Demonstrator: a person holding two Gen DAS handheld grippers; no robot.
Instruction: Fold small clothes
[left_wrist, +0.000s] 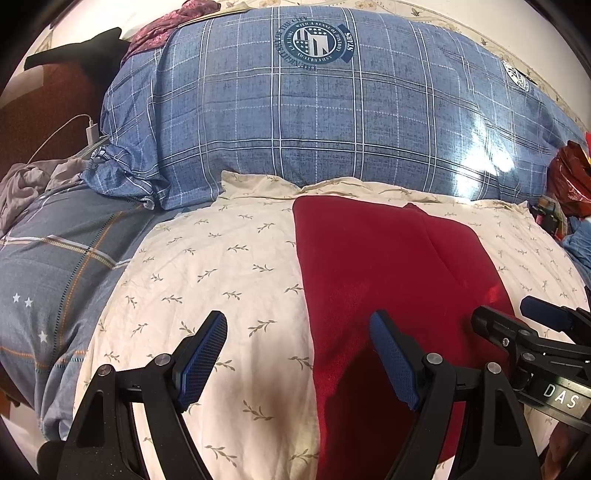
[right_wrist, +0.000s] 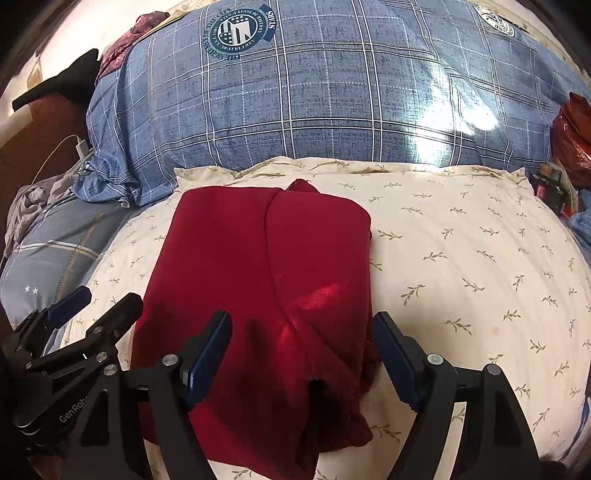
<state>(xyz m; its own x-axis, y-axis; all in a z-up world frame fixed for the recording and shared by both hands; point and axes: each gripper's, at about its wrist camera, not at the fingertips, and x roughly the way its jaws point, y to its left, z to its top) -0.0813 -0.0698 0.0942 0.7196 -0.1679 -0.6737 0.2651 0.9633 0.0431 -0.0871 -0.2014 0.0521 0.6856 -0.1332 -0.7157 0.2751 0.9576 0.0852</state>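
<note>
On the leaf-print cream sheet (right_wrist: 461, 258) lies the red garment (right_wrist: 258, 277), already folded narrow, so your left gripper (left_wrist: 299, 354) and right gripper (right_wrist: 303, 354) hover above its near end, fingers wide and empty.

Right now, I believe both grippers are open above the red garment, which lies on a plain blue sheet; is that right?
Not quite: the sheet is wrong. The red garment lies on a cream sheet printed with small leaf sprigs, as the right wrist view shows. The rest holds: the left gripper and right gripper are both open above it.
</note>
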